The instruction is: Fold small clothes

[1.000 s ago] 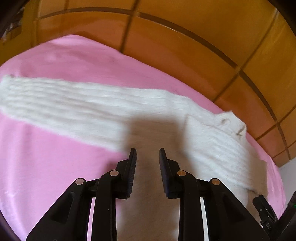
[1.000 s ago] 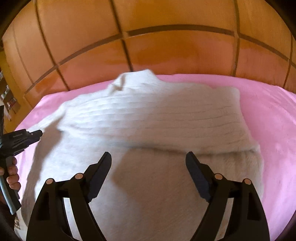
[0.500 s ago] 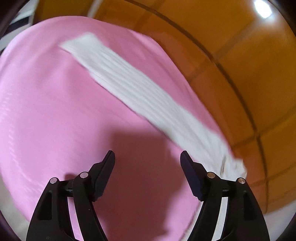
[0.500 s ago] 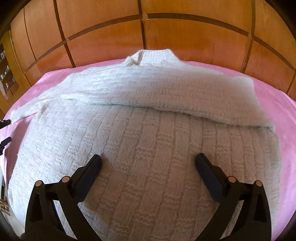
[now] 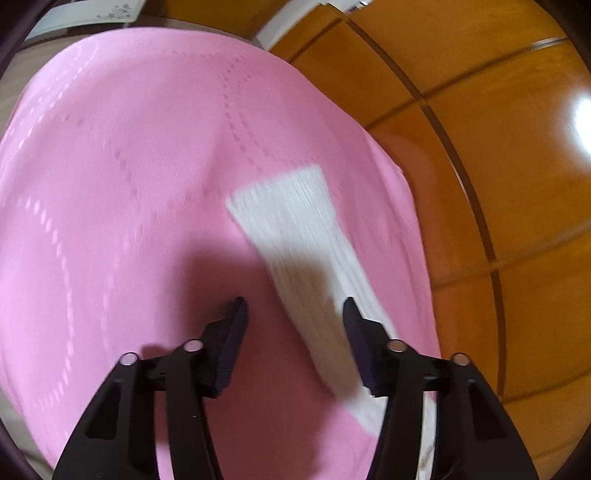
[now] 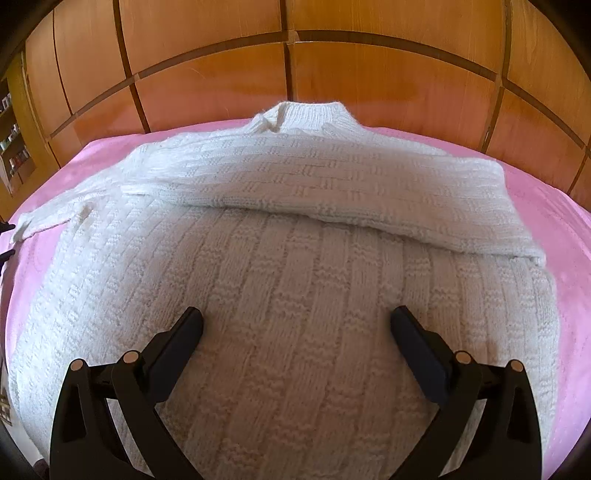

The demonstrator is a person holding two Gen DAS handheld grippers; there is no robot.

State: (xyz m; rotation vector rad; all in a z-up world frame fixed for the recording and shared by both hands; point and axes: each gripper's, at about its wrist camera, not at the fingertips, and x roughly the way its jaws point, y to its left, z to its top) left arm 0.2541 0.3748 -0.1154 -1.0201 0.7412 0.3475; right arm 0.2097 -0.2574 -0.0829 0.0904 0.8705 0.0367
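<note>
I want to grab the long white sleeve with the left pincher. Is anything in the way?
Nothing visible is. The sleeve lies flat on the pink cover, and the left gripper hangs just over it, fingers apart with the sleeve showing between them.

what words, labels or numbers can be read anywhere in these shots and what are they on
None can be read.
White sheet or board at the top left of the left wrist view: dark marks, too small and blurred to read.
Small items on the shelf at the left edge of the right wrist view: too small to read.
White knit sweater, pink cover, wooden panels: no text shows.
</note>
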